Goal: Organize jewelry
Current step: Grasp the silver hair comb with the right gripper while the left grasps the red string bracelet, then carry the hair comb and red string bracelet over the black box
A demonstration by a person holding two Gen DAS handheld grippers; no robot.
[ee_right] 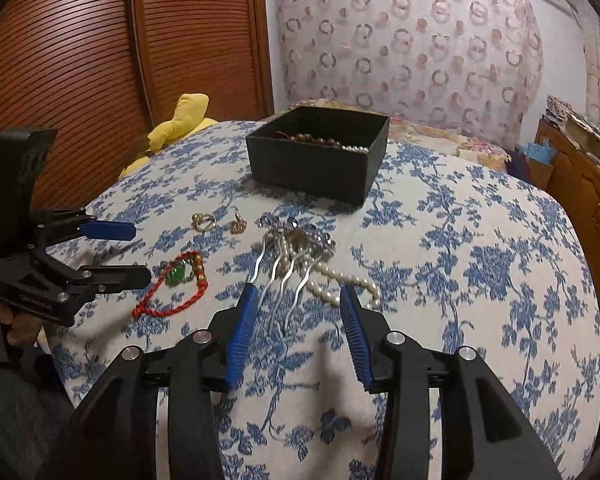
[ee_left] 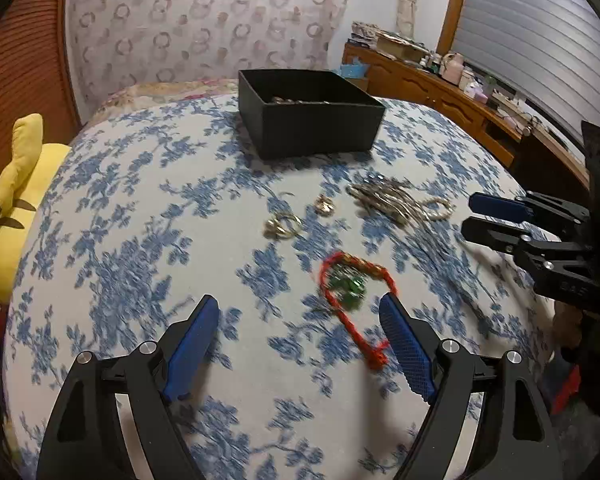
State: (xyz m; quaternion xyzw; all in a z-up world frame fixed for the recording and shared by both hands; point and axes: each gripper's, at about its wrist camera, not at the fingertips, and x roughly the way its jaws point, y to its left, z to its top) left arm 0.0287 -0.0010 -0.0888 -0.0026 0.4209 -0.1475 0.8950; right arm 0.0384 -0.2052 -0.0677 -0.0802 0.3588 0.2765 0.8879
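Left wrist view: the left tool (ee_left: 300, 320) hangs wide open over the bed (ee_left: 140, 240), gripping nothing, with the red cord bracelet (ee_left: 356, 292) lying between its blue pads and close to the right one. Bit blurry there. Past it sit a gold ring (ee_left: 283, 226) and a small gold charm (ee_left: 324, 204), apart from each other. The black box (ee_left: 312, 128) is at the far end with beads (ee_right: 320, 142) inside.

Right wrist view: the right tool (ee_right: 298, 306) is open too, empty, sitting just above the ends of the silver hairpins (ee_right: 284, 264). A pearl strand (ee_right: 340, 280) lies tangled with those pins and trails toward the right pad. A yellow plush (ee_right: 180, 120) sits at the bed's far left edge.
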